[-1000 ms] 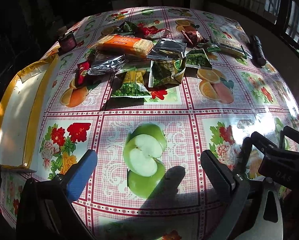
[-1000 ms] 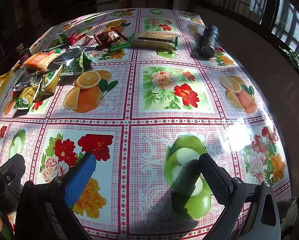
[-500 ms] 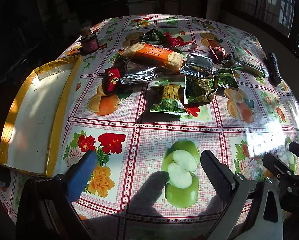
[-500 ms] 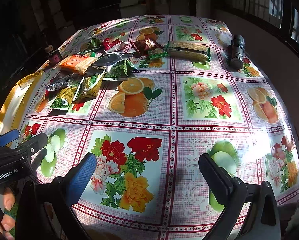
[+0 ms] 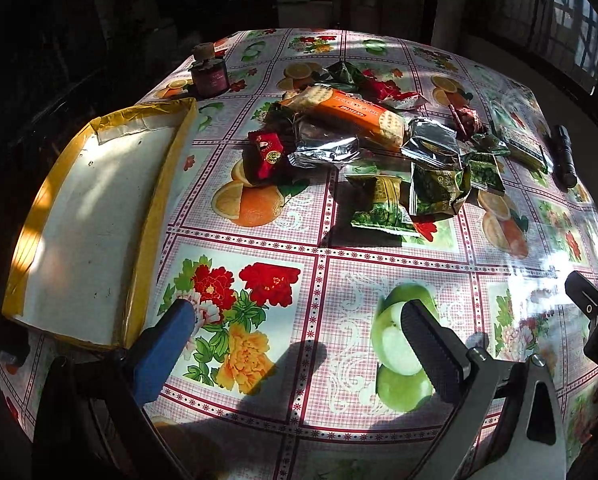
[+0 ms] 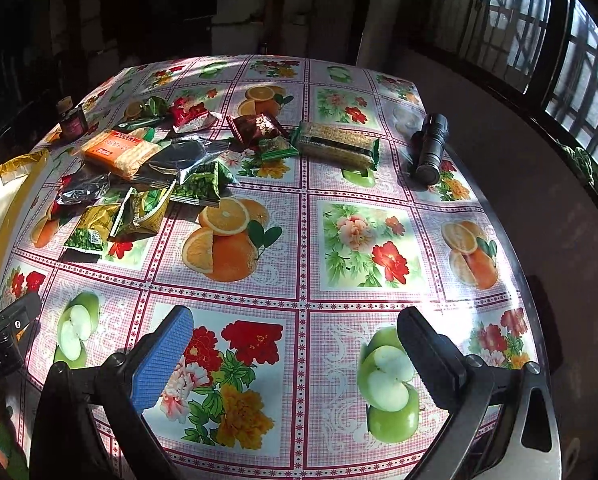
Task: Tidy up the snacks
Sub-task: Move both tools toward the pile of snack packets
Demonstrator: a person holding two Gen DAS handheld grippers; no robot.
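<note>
- The left gripper [image 5: 299, 332] sits at the bottom of its view, jaws spread wide with nothing between them, over the flower and apple prints of the worktop [image 5: 399, 276].
- The right gripper [image 6: 295, 336] is at the bottom of its view, jaws likewise spread and holding nothing, above a red flower print.
- The snacks [image 5: 379, 148] lie in a loose pile in the upper middle of the left view, well apart from both grippers.
- In that pile an orange cracker pack [image 5: 347, 114] rests on top, tilted, with a silver pouch [image 5: 325, 152] just below it and a second silver pouch [image 5: 433, 148] to its right.
- A small red pack [image 5: 265, 154] lies at the pile's left edge, on an orange print.
- Two green packs [image 5: 383, 210] and [image 5: 439, 188] lie side by side at the near edge of the pile.
- In the right view a long clear-wrapped bar [image 6: 339, 146] lies right of the pile, with a dark red pack [image 6: 255, 128] just to its left.
- A yellow-edged tray [image 5: 79, 224] with a white floor sits at the left of the left view, beside the pile but not touching it.
- A dark jar [image 5: 209, 74] stands upright beyond the tray's far corner.
- A black torch [image 6: 429, 148] lies on its side in the upper right of the right view, apart from the snacks.
- The left gripper's body shows at the lower left edge of the right view.
</note>
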